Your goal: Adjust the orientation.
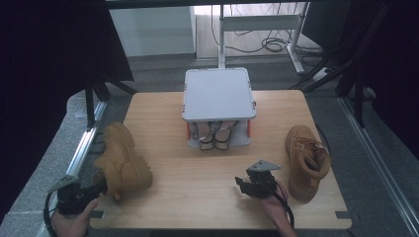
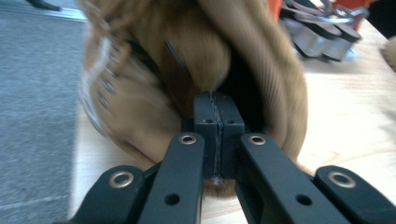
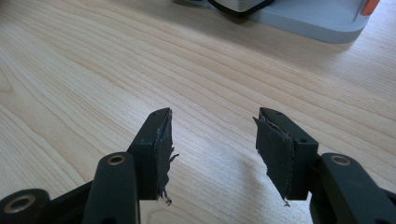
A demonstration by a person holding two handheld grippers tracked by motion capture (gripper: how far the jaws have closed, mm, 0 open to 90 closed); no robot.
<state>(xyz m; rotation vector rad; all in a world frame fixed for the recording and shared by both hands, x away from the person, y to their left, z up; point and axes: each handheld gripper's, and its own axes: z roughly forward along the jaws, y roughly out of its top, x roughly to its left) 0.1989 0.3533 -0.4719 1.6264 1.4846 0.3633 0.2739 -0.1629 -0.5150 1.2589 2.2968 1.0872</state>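
Observation:
Two tan lace-up boots lie on the wooden table (image 1: 197, 168). The left boot (image 1: 121, 160) sits at the table's left edge, partly overhanging it. My left gripper (image 1: 99, 186) meets it from the near side. In the left gripper view the jaws (image 2: 215, 135) are pressed together on the padded collar of this boot (image 2: 187, 70). The right boot (image 1: 306, 160) rests on its side near the right edge, apart from either gripper. My right gripper (image 1: 241, 182) hovers low over bare wood left of it, open (image 3: 212, 135), with nothing between its worn pads (image 3: 161, 149).
A grey two-level rack (image 1: 219, 94) stands at the table's far middle with a pair of strappy shoes (image 1: 215, 136) on its lower level. The rack's base (image 3: 303, 18) lies ahead of my right gripper. Grey floor (image 2: 37, 93) lies left of the table.

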